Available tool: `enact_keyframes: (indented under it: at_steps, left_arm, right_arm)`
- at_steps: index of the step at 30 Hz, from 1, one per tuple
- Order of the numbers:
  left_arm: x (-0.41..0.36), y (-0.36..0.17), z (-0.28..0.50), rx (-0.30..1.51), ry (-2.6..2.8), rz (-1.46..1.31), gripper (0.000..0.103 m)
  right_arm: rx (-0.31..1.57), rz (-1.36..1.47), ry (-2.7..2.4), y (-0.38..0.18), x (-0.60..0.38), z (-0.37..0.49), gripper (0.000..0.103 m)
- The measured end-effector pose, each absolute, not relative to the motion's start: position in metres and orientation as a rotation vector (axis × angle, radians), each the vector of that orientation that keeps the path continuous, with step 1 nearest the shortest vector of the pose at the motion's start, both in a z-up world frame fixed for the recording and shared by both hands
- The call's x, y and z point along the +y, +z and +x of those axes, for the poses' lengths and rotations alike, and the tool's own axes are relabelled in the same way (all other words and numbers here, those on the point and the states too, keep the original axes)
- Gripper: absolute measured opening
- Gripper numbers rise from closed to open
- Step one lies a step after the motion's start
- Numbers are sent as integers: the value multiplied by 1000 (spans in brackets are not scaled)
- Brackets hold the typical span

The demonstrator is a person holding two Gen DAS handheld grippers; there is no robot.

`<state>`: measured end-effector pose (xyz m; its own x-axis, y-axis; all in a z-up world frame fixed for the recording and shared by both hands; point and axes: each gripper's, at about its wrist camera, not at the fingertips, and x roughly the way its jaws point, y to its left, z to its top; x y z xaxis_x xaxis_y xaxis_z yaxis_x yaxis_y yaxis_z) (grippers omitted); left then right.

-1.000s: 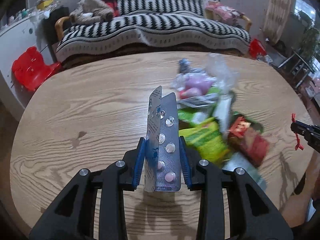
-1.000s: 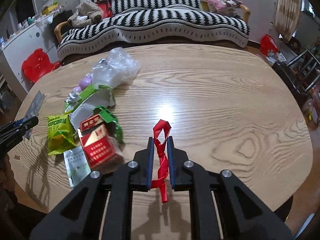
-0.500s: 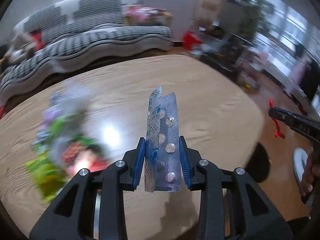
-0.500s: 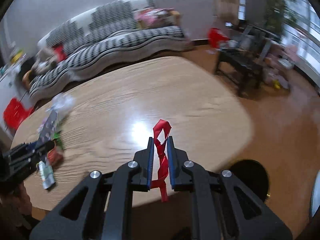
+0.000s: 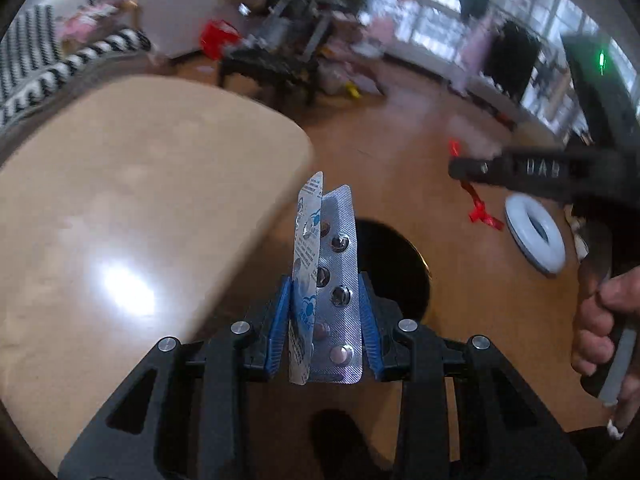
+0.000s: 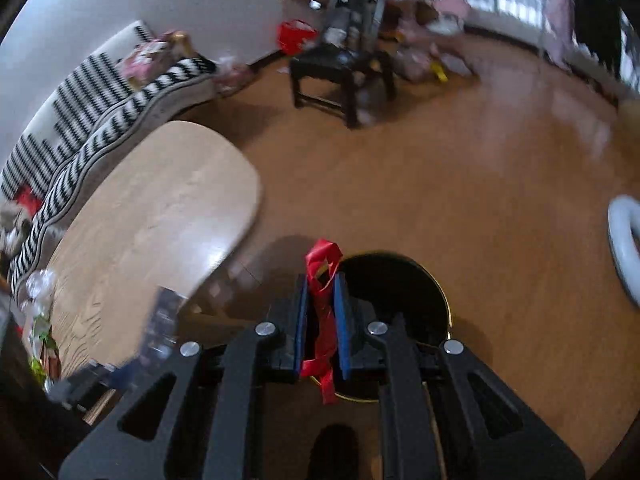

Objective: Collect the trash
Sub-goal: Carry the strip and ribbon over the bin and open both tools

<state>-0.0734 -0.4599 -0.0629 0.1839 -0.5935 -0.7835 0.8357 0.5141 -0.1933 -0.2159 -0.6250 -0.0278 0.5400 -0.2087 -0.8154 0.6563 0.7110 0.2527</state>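
Note:
My left gripper [image 5: 324, 284] is shut on two silver pill blister strips [image 5: 332, 280] that stand upright between its blue pads. It hangs past the corner of the wooden table [image 5: 132, 200], above a round black bin [image 5: 396, 272] on the floor. My right gripper [image 6: 322, 278] is shut on a knotted red ribbon [image 6: 322, 312] and hovers over the same black bin [image 6: 404, 280]. In the left wrist view the right gripper [image 5: 460, 168] shows at the right with the red ribbon [image 5: 480, 212] dangling, held by a person's hand [image 5: 600, 328]. Leftover trash [image 6: 38, 320] lies at the table's far left end.
A striped sofa [image 6: 100, 100] stands behind the table. A dark stool [image 6: 340, 72] and a red bag [image 6: 296, 34] sit farther back on the wooden floor. A white ring-shaped object [image 5: 536, 236] lies on the floor right of the bin.
Both grippers have swung to the right, away from the trash pile on the table, and now hang off the table's end over the black bin. Each still holds its item.

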Motion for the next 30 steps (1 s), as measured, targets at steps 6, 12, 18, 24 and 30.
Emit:
enact_keyframes:
  at_steps: [6,12,18,24,30]
  left_arm:
    - [-506,-96,-82,1010,-1072,348,33]
    - [-521,-106,-78,1029,-1077,332,33]
    - [-528,-108,-71,1017,-1092,288,33]
    - [-531,-109,-68,1014,-1083,253,67]
    - [-518,-98,-66,1005,-1059,255,80]
  right_arm:
    - [903,658,-564,-53,-646,-221,14]
    - [902,656,-572,-56,-650,-221,14]
    - [896,644,-604,-56,-651,-222,14]
    - [886,646,-633,-53,-651,-222,64]
    - [839,616,-628,-38,-641,-220,72]
